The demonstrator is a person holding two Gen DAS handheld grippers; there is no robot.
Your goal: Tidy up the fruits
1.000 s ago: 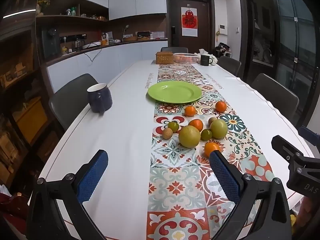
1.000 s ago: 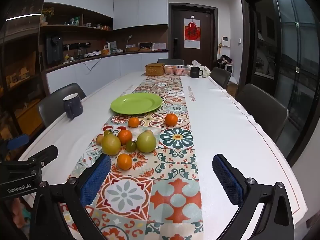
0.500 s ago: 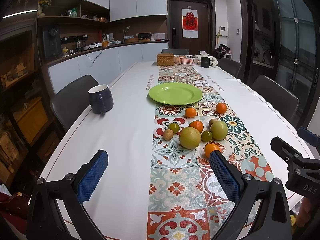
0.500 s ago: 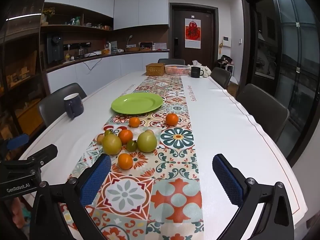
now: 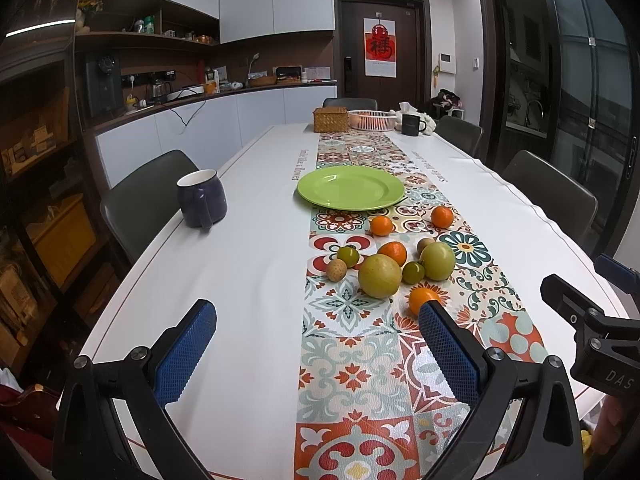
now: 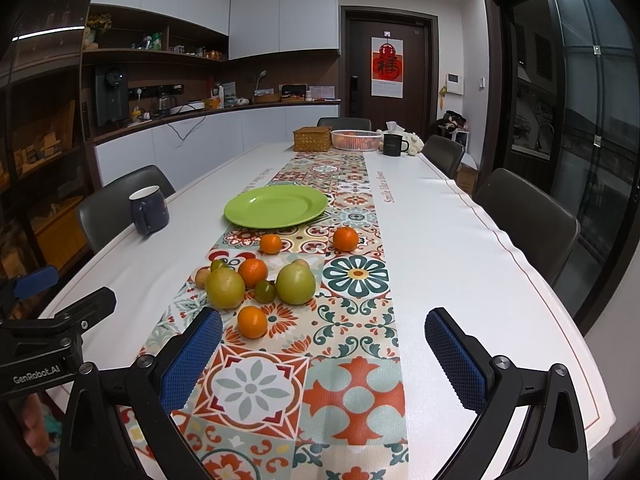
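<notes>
My left gripper (image 5: 316,344) is spread wide, nothing between the blue pads, low in the frame over the near end of the desk (image 5: 248,264). My right gripper (image 6: 323,354) is also wide apart and empty, bottom of its frame above the runner (image 6: 352,392).

Fruit sits in a loose cluster at frame centre on the runner, all on the desk, none on the plate (image 5: 351,188). Plate is green, bare, just beyond the cluster toward the upper middle.

Left view: big yellow-green fruit (image 5: 379,276) centre, second big green fruit (image 5: 437,261) right of it, small dark green one (image 5: 413,272) between them. Near orange (image 5: 423,298) is closest to me, partly behind my right pad (image 5: 448,354). Another orange (image 5: 393,252) behind the big fruit; two more oranges (image 5: 381,225) and (image 5: 442,216) further back near the plate. Small green fruit (image 5: 348,256) and small tan fruit (image 5: 335,270) on the cluster's left edge. Small brownish fruit behind the right green one, mostly hidden.

Right view: same cluster sits left of centre, near orange (image 6: 252,322) just beyond my left pad (image 6: 192,364).

Dark blue mug (image 5: 201,198) stands upright at left on the white cloth, well apart from the fruit. Far end of desk: wicker box (image 5: 330,119), white basket (image 5: 372,120), black mug (image 5: 412,124). Chairs along both sides.
</notes>
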